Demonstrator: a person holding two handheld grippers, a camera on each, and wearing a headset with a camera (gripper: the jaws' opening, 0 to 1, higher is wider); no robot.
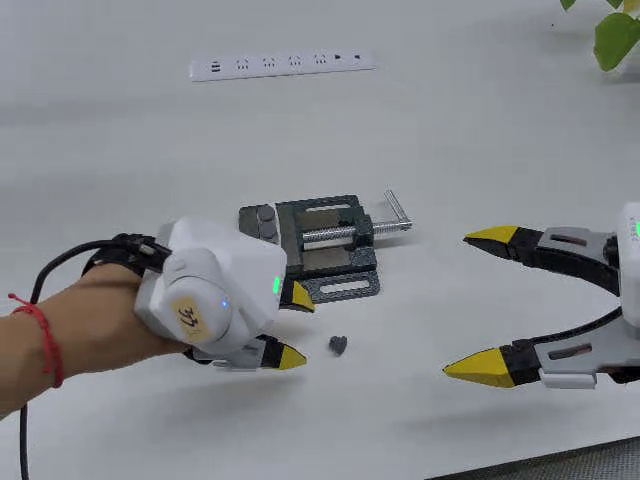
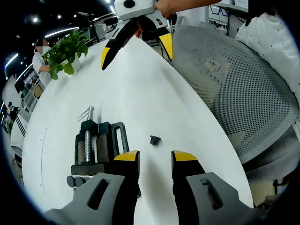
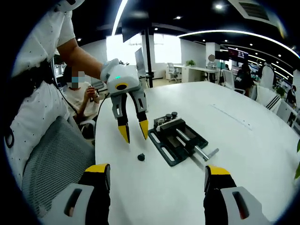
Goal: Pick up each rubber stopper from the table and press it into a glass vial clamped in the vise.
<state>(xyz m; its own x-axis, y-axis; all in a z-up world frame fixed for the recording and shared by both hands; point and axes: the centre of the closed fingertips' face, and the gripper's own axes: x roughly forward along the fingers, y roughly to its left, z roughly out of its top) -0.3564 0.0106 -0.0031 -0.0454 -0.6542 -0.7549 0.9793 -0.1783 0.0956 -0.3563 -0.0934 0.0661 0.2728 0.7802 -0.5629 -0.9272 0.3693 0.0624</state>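
A small dark rubber stopper [image 1: 338, 345] lies on the white table just in front of the dark metal vise [image 1: 320, 245]. My left gripper [image 1: 296, 326] hovers a short way left of the stopper, open, nothing between its yellow tips. In the left gripper view the stopper [image 2: 155, 139] sits just ahead of the gap of my left gripper [image 2: 155, 157], with the vise [image 2: 96, 145] to the left. My right gripper [image 1: 468, 304] stands wide open and empty, right of the stopper. Dark round caps [image 1: 265, 215] sit at the vise's left end; the glass under them is too small to make out.
A white power strip [image 1: 282, 65] lies at the back of the table. Green leaves [image 1: 615, 35] hang in at the top right. The table's front edge [image 1: 560, 455] runs near my right gripper. A mesh chair [image 2: 234, 84] stands beside the table.
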